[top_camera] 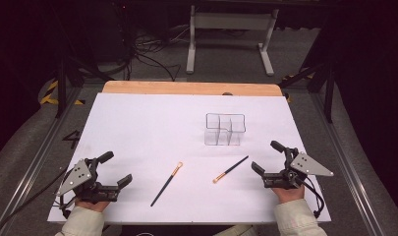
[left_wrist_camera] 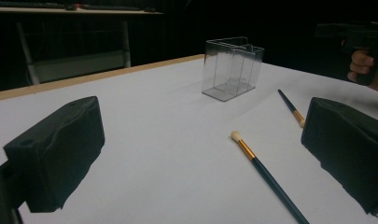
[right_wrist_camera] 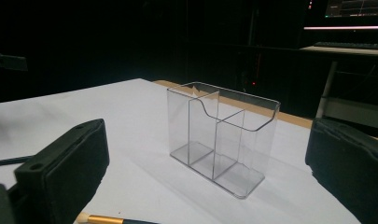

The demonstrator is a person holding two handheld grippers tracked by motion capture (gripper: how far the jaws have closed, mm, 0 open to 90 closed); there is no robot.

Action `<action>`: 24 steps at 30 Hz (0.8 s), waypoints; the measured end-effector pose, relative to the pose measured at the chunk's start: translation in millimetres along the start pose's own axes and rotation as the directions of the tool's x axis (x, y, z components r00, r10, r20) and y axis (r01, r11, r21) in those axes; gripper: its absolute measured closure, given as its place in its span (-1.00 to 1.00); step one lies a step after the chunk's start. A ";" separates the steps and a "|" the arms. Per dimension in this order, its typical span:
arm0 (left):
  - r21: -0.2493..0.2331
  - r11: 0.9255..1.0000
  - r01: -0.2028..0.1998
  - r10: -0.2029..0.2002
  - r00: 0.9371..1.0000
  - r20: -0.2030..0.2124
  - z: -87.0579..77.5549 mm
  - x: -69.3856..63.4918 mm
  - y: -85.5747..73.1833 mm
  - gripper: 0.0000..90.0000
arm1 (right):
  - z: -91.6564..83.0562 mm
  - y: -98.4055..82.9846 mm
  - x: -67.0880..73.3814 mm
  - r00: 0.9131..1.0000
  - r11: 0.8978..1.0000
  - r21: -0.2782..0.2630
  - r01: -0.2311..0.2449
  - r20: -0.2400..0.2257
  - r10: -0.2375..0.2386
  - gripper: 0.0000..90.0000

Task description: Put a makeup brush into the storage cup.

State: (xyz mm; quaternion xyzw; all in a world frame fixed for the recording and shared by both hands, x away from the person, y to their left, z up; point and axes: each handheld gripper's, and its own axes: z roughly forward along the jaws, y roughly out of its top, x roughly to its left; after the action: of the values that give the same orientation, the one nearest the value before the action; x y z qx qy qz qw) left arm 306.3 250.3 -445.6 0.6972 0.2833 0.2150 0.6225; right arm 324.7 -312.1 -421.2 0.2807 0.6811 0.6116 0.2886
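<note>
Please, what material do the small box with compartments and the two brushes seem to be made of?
The box looks like clear, glossy hard plastic, perhaps acrylic: the table shows through its walls, and the edges catch light. Each brush has a dark, smooth handle, painted wood or plastic, I cannot tell which. The gold band near the tip looks like shiny metal. The pale tip seems soft, probably fibre or foam.

No readable text, labels or numbers anywhere.
</note>
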 end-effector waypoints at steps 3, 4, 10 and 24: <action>-0.004 1.000 0.005 -0.005 1.000 -0.001 -0.1 0.1 0.0 -1.00 | -0.1 -0.1 -0.1 1.000 1.000 0.002 -0.003 0.000 0.003 -0.99; -0.003 1.000 0.005 -0.005 1.000 -0.001 -0.1 0.2 0.0 -1.00 | -0.1 -0.1 -0.1 1.000 1.000 0.002 -0.003 0.000 0.003 -0.99; -0.005 1.000 0.012 -0.012 1.000 -0.003 6.5 0.0 0.2 -1.00 | 0.3 -0.6 -0.2 1.000 1.000 0.010 -0.006 0.001 0.006 -0.99; -0.045 0.998 0.034 -0.033 0.999 0.028 29.7 -3.8 18.9 -1.00 | 0.7 -1.0 -0.1 1.000 1.000 0.017 -0.005 0.000 0.005 -0.99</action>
State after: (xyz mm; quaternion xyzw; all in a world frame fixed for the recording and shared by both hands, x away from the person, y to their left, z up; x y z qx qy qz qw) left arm 325.3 224.4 -430.6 0.6808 0.2814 0.2013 0.6456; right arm 325.1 -311.8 -422.2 0.2848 0.6854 0.6068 0.2845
